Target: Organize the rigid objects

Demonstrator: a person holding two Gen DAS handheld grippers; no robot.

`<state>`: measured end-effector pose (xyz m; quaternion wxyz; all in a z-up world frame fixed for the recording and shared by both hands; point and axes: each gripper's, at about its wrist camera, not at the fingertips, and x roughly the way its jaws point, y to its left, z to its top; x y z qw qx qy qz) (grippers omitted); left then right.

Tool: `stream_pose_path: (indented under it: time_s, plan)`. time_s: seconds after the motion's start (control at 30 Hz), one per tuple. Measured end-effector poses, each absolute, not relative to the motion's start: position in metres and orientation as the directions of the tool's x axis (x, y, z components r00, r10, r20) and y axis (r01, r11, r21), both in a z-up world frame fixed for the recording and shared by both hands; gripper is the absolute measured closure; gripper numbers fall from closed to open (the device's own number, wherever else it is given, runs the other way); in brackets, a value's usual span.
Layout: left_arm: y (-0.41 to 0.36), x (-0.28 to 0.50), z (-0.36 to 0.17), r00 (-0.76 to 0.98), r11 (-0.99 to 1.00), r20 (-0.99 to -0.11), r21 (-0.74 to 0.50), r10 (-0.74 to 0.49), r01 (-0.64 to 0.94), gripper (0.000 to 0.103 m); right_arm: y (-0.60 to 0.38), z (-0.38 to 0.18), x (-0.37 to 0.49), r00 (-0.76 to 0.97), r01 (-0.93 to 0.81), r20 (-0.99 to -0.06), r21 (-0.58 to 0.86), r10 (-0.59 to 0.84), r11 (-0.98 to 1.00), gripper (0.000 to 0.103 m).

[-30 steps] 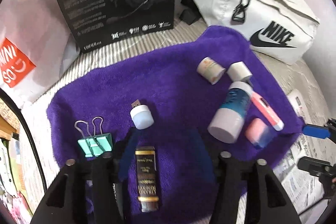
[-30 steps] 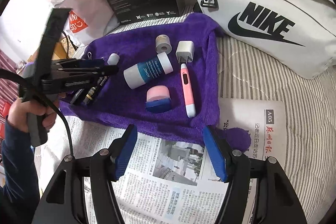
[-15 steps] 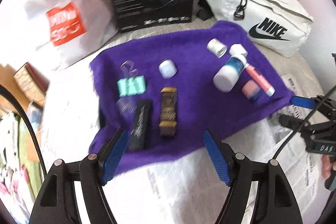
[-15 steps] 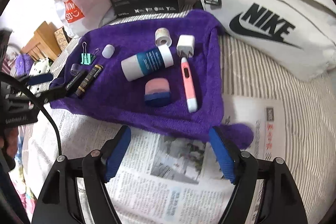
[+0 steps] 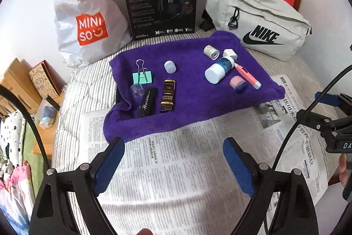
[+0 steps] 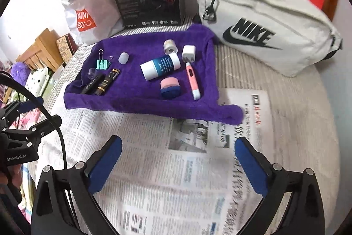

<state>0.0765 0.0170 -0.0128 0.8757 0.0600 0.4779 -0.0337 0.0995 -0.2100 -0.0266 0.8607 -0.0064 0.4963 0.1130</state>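
Note:
A purple towel [image 5: 193, 102] [image 6: 136, 100] lies on the bed and carries several small objects. At its left are a teal binder clip [image 5: 142, 77], a clear cap [image 5: 136, 90], a black tube [image 5: 147, 102] and a brown-gold tube [image 5: 168, 95]. A pale round cap [image 5: 170, 66] sits mid-back. At the right are a white-and-blue bottle [image 5: 219, 69] [image 6: 160, 66], a pink pen-like device [image 5: 247, 77] [image 6: 192, 80], a pink-and-blue piece [image 5: 238, 84] [image 6: 169, 88], a small roll [image 5: 211, 52] and a white cube [image 5: 230, 53]. My left gripper [image 5: 173, 165] and right gripper [image 6: 178, 165] are open, empty, over newspaper in front of the towel.
Newspaper [image 5: 187, 169] covers the striped bed in front. Behind the towel stand a Miniso bag [image 5: 88, 21], a black headset box [image 5: 161, 3] and a white Nike bag [image 5: 259, 23]. A wooden nightstand [image 5: 28, 85] is at the left.
My left gripper has pulled back from over the tubes and binder clip to above the newspaper, open throughout. The right gripper has drawn back slightly. The objects on the towel have not moved.

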Motion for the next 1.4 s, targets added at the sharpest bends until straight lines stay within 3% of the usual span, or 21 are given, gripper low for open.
stream_pose_path:
  time_s: [0.3, 1.4]
  plan:
    - [0.025, 0.049, 0.011, 0.571, 1.0, -0.821, -0.004, -0.015, 0.022, 0.01, -0.216, -0.003, 0.067, 0.507, -0.175, -0.841, 0.115, 0.19, 0.978, 0.0]
    - [0.031, 0.009, 0.031, 0.591, 1.0, -0.807, -0.018, -0.005, -0.016, 0.01, -0.213, 0.012, 0.03, 0.521, -0.155, -0.839, 0.086, 0.156, 0.984, 0.0]
